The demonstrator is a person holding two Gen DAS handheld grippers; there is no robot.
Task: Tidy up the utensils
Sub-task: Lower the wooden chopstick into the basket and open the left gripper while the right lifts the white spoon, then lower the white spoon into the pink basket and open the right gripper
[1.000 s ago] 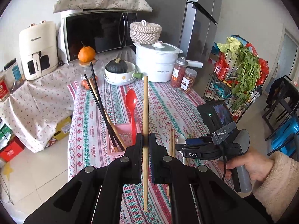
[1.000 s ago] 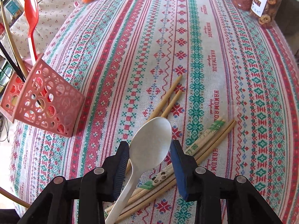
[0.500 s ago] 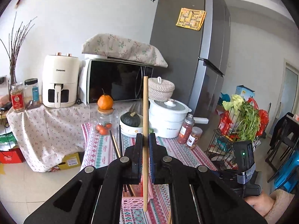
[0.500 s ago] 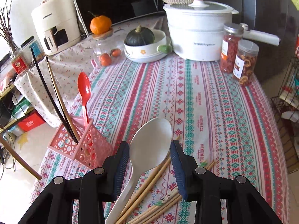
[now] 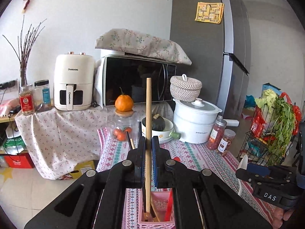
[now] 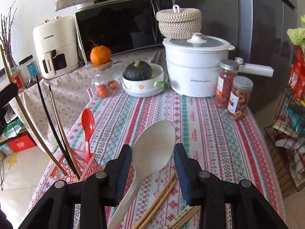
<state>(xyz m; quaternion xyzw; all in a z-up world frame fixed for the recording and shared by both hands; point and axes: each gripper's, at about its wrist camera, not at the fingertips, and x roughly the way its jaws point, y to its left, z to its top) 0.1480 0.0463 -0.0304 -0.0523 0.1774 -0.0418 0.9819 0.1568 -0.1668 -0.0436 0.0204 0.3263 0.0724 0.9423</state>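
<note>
My left gripper [image 5: 148,147] is shut on a wooden chopstick [image 5: 148,114] held upright. The stick's lower end reaches down into the pink utensil basket [image 5: 158,221] at the table's near left edge. That basket [image 6: 64,171] also holds a red spoon [image 6: 87,122], black chopsticks [image 6: 47,114] and a wooden one. My right gripper [image 6: 152,152] is shut on a white spoon [image 6: 154,147], bowl forward, lifted above the tablecloth. Several loose wooden chopsticks [image 6: 160,198] lie on the cloth under it. The right gripper [image 5: 266,177] shows at the right of the left wrist view.
At the table's far end stand a white pot [image 6: 196,66], two spice jars [image 6: 234,89], a bowl with a dark squash [image 6: 141,76] and a glass jar topped by an orange [image 6: 103,76]. A microwave [image 5: 137,80], an air fryer [image 5: 74,84], a fridge and a vegetable rack [image 5: 270,126] surround the table.
The left gripper has brought the chopstick over the pink basket and its lower end now sits inside. The right gripper has risen off the table with the white spoon.
</note>
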